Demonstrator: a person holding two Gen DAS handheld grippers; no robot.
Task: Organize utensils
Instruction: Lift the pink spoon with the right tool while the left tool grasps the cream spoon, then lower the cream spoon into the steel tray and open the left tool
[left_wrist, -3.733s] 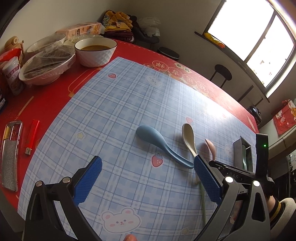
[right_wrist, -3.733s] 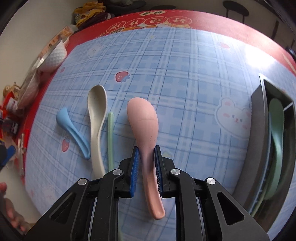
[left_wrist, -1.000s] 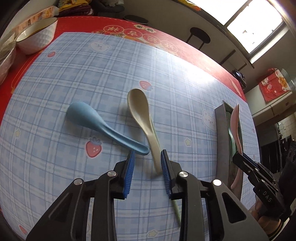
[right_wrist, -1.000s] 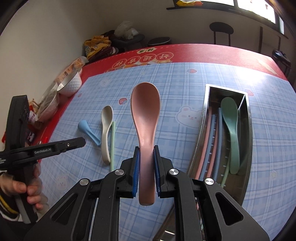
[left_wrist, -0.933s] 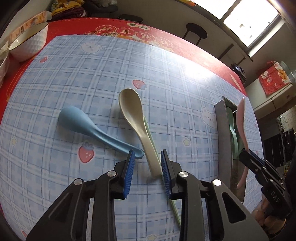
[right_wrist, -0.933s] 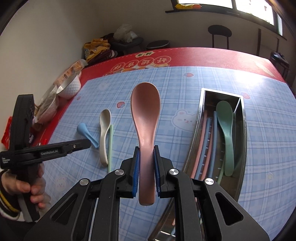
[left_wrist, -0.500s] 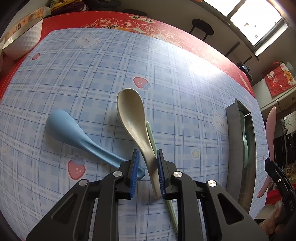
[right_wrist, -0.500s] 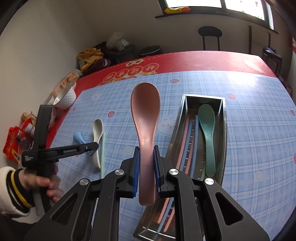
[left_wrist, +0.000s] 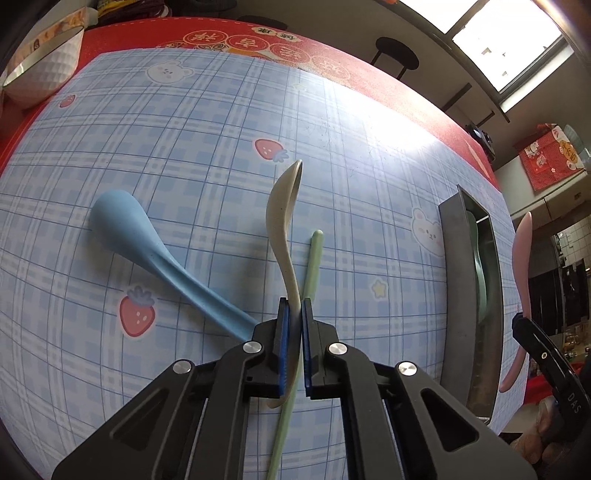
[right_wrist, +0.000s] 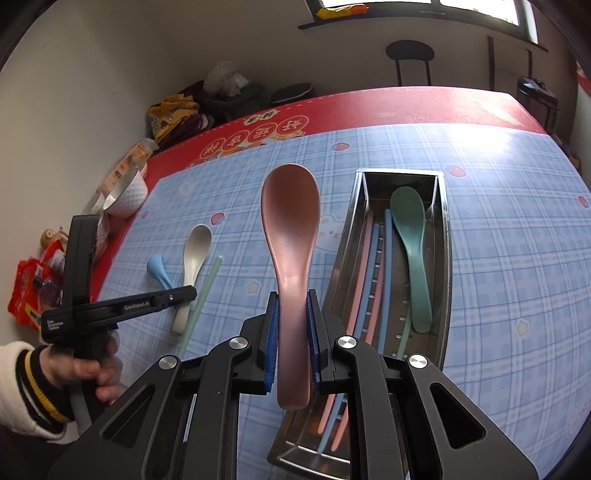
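Now my left hand-held gripper (left_wrist: 294, 325) pinches the beige spoon (left_wrist: 283, 225) edge-on at its handle above the surface (left_wrist: 221, 147); it could twist free. My right hand-held gripper (right_wrist: 291, 321) clamps the pink spoon (right_wrist: 290, 236) beside the tray (right_wrist: 441, 258), and might clip its rim.
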